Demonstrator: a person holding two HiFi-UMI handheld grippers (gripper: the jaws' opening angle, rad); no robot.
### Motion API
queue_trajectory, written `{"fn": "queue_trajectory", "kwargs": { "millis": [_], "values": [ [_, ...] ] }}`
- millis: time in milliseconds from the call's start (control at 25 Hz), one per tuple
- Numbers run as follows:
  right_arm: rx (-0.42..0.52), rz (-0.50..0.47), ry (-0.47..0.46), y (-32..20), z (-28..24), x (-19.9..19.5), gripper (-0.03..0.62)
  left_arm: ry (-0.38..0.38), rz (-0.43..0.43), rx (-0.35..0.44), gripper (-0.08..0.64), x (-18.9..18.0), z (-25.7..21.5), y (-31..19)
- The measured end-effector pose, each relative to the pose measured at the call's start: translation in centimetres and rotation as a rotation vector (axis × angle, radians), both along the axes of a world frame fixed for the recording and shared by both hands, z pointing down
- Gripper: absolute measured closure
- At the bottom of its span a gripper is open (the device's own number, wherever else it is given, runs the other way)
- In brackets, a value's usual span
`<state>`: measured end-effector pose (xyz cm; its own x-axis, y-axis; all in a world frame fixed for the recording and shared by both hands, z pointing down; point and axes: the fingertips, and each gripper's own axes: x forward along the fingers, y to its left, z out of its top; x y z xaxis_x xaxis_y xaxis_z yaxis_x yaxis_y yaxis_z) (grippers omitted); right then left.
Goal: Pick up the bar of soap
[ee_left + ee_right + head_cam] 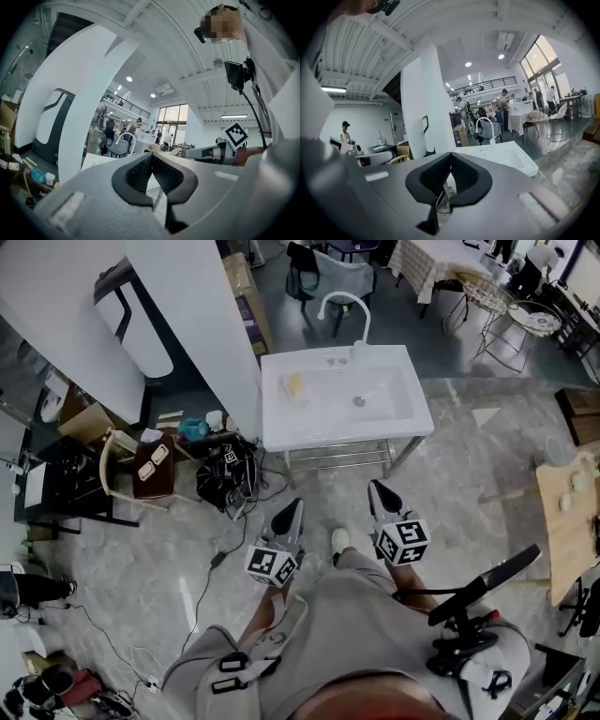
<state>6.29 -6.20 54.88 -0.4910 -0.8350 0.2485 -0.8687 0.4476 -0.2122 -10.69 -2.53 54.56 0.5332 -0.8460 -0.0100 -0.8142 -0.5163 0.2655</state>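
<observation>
A pale yellow bar of soap (294,383) lies on the left ledge of the white sink (403,423), which stands on the floor ahead with a curved white faucet (343,302) behind it. Both grippers are held low near the person's body, well short of the sink. My left gripper (293,506) is shut with nothing in it, its pads meeting in the left gripper view (152,158). My right gripper (375,487) is also shut and empty (451,157). The right gripper view shows the sink (511,159) and faucet (483,123) beyond the jaws; the soap cannot be made out there.
A tall white partition (187,324) rises left of the sink. Black bags and cables (225,474) and a wooden chair (131,470) crowd the floor at its foot. A wooden table (567,521) stands at the right; chairs and tables fill the back.
</observation>
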Motion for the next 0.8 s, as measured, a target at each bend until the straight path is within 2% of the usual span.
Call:
{"fn": "queue_trajectory", "kwargs": {
  "millis": [280,520,800],
  "values": [
    [-0.019,0.001,-0.006,-6.3,0.5,1.3,0.591,-0.022,-0.021,-0.017,0.568,0.5,-1.1,-7.0],
    [-0.025,0.016,-0.022,-11.0,0.6,3.3,0.591,-0.032,-0.019,0.001,0.568,1.8,-1.2,-11.7],
    [-0.02,-0.014,-0.041,-15.4,1.0,3.9,0.591,-0.039,-0.078,0.0,0.568,2.3,-2.6,-15.7]
  ]
}}
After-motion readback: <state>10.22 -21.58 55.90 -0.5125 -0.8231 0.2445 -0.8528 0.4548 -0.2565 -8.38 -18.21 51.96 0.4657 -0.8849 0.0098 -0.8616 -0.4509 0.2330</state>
